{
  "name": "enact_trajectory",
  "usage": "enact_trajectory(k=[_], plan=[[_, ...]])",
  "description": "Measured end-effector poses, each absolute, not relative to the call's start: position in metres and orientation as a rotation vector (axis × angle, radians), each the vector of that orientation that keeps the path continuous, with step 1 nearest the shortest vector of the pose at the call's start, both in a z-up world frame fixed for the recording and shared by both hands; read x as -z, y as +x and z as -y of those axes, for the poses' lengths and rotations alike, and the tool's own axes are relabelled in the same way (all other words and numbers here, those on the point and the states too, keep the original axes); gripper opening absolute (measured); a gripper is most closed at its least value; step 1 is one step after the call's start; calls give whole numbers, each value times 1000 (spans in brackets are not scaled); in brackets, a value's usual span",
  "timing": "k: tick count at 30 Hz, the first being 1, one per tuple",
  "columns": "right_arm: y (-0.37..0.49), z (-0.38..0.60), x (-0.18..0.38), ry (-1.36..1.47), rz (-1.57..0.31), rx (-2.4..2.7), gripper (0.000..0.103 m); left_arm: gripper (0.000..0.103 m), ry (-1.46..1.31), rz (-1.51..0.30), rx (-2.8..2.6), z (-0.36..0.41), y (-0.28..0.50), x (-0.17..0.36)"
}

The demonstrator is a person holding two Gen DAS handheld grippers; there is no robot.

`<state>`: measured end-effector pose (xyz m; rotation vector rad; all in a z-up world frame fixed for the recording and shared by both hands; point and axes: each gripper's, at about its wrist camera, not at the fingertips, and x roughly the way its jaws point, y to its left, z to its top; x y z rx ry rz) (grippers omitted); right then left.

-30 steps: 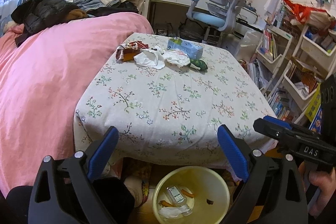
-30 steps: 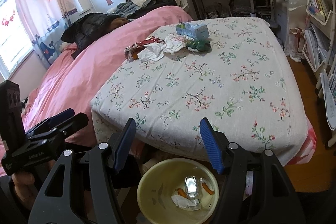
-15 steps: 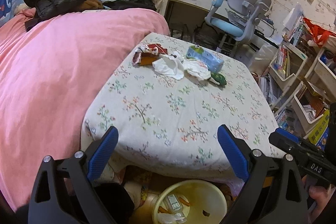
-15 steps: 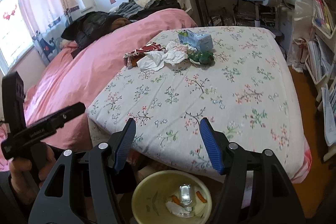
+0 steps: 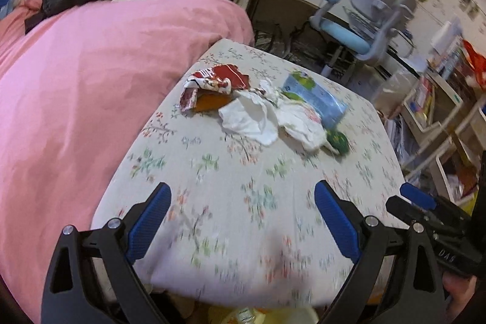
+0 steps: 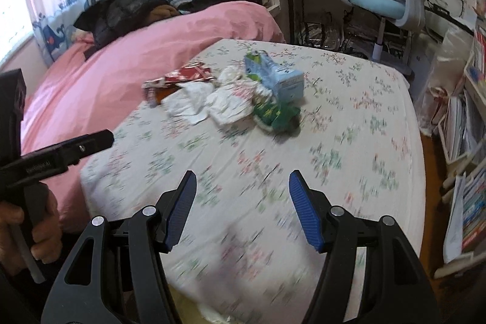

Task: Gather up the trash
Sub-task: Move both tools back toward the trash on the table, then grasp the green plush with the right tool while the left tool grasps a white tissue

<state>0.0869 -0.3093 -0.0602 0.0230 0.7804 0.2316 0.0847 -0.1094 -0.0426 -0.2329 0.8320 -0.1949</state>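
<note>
— Surroundings and obstructions?
— Pink bed [image 5: 91,87] beside floral table [image 5: 231,190]; trash pile [image 5: 261,108] lay at its far end, path unobstructed.
— Jaws? Writing?
— Left gripper [image 5: 240,214] and right gripper [image 6: 241,202] both gaped, empty. "DAS" legible.

My right gripper [image 6: 241,202] hangs over the near edge of the floral counter [image 6: 349,148], its blue pads apart with nothing between them. Far across the counter I see the trash bunched together: a red wrapper [image 6: 182,75], white tissues [image 6: 209,102], a blue carton [image 6: 278,78] and a green wrapper [image 6: 275,113] just beside it. At left, my left gripper [image 6: 91,143] points over the pink bed [image 6: 170,32].
</note>
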Motion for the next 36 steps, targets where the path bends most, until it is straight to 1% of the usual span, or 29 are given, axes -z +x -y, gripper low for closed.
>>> enact_trajectory(k=[8,17,19,21,22,23,24,25,27,28,29,32,36], plan=[[161,334,80,29,-831,-183,61,91,-262,-887,145,119,156,68],[204,340,98,39,-873,-196,61,91,-214,-891,128,142,198,74],[211,338,100,35,-878,-206,61,88,-214,-900,111,143,203,77],[216,336,103,26,-883,-215,61,64,-220,-925,96,143,208,81],[220,334,105,16,-889,-217,61,60,-227,-943,92,141,210,84],[222,333,106,10,-892,-221,61,50,-234,-935,83,137,210,84],[224,331,108,5,-895,-228,61,29,-240,-939,87,135,211,84],[226,330,110,-2,-897,-231,61,20,-255,-957,100,132,212,85],[228,327,113,-13,-901,-239,59,10,-304,-966,116,122,211,86],[228,325,115,-11,-906,-251,48,7,-320,-975,127,120,210,87],[229,323,116,-6,-916,-265,46,6,-338,-984,142,117,207,87],[223,316,115,-25,-913,-285,42,5,-367,-987,173,113,196,82],[206,313,109,-31,-905,-305,41,5,-362,-960,202,110,173,68]])
